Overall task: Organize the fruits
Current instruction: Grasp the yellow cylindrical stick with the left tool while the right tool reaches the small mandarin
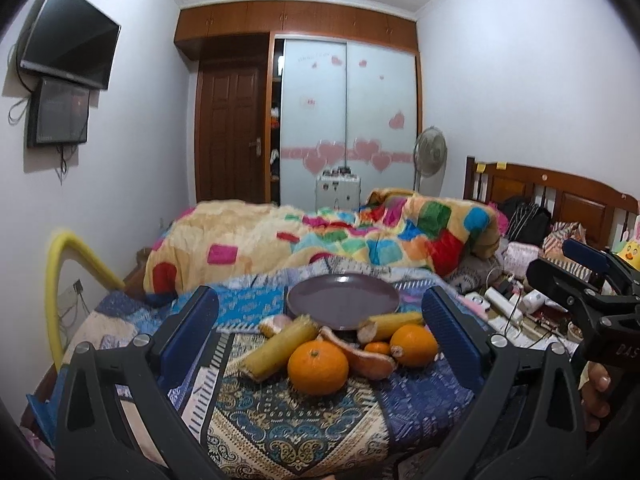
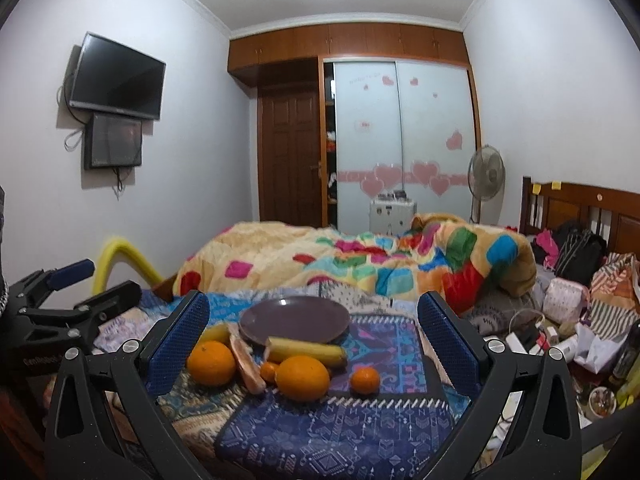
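A purple plate (image 1: 343,300) (image 2: 294,318) lies on the patterned bedspread, nothing on it. In front of it lie two large oranges (image 1: 318,367) (image 1: 414,345), a small mandarin (image 1: 377,347), two corn cobs (image 1: 282,350) (image 1: 394,325) and a sweet potato (image 1: 358,354). The right wrist view shows the same oranges (image 2: 211,363) (image 2: 303,378), a second mandarin (image 2: 365,380) apart to the right, a corn cob (image 2: 306,351). My left gripper (image 1: 320,316) is open and empty, just short of the pile. My right gripper (image 2: 312,322) is open and empty, also short of it.
A colourful quilt (image 1: 320,236) is bunched behind the plate. Clutter of chargers, cables and bags (image 2: 560,328) lies to the right by the wooden headboard (image 2: 580,208). A yellow padded rail (image 1: 60,272) stands at the left bed edge. The right gripper (image 1: 592,300) shows at the left view's right side.
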Tool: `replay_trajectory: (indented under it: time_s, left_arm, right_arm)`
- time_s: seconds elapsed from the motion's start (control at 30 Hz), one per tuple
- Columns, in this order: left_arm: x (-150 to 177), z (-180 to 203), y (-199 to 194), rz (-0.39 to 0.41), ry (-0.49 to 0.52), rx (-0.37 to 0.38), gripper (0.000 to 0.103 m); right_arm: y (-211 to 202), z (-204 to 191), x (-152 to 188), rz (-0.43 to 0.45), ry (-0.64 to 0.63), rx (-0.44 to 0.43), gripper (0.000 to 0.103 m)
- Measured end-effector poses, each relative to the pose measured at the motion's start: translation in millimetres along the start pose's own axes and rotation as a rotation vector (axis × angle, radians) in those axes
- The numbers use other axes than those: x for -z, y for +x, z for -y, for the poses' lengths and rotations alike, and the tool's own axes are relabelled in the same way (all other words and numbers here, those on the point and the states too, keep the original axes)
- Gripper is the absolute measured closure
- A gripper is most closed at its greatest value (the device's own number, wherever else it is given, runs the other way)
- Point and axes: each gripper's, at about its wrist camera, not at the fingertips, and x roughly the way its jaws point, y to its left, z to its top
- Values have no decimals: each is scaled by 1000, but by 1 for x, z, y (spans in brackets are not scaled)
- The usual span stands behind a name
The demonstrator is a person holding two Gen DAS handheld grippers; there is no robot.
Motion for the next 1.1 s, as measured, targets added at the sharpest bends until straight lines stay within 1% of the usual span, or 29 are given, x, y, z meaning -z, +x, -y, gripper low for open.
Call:
replay_trajectory:
  time_s: [0.1, 0.23, 0.4, 0.57, 0.7, 0.77, 0.8, 0.87, 0.9, 0.93, 0.97, 1.0, 1.07, 1.1]
  left_arm:
    - [10, -10, 17, -57, -10, -9, 0]
    - [27, -25, 47, -156, -14, -31, 1]
    - [46, -44, 80, -254, -7, -61, 9]
    - [57, -62, 111, -344, -44, -37, 20]
    - [63, -74, 130, -402, -36, -39, 27]
    - [68, -79, 136, -433, -20, -38, 33]
    - [70, -80, 139, -446, -12, -34, 35]
    - [74, -81, 145, -483, -7, 5, 41]
    - [76, -82, 147, -498, -9, 29, 42]
    - [78, -81, 149, -511, -3, 45, 44]
    - [79, -80, 150, -519, 6, 51, 44]
    - [80, -78, 152, -524, 16, 56, 44]
    - [80, -75, 158, -538, 31, 66, 44]
    - [80, -75, 160, -542, 33, 70, 44]
  right_arm:
    - [17, 7, 11, -62, -5, 12, 0]
    - [38, 16, 29, -146, -9, 26, 0]
    - [62, 30, 47, -235, 2, 35, 0]
    - [83, 40, 63, -299, 10, 42, 0]
    - [93, 47, 70, -331, 7, 43, 0]
    - [99, 50, 72, -343, 5, 39, 1]
    - [101, 52, 72, -351, 3, 35, 3]
    - [105, 54, 75, -368, 3, 20, 9]
    - [107, 55, 76, -380, 3, 6, 15]
    - [110, 55, 77, -392, 2, -4, 18]
    - [113, 56, 78, -404, -1, -11, 18]
    - [116, 56, 79, -412, -4, -17, 21]
    - [121, 56, 81, -431, -5, -36, 28]
    - [124, 56, 81, -441, -4, -45, 35]
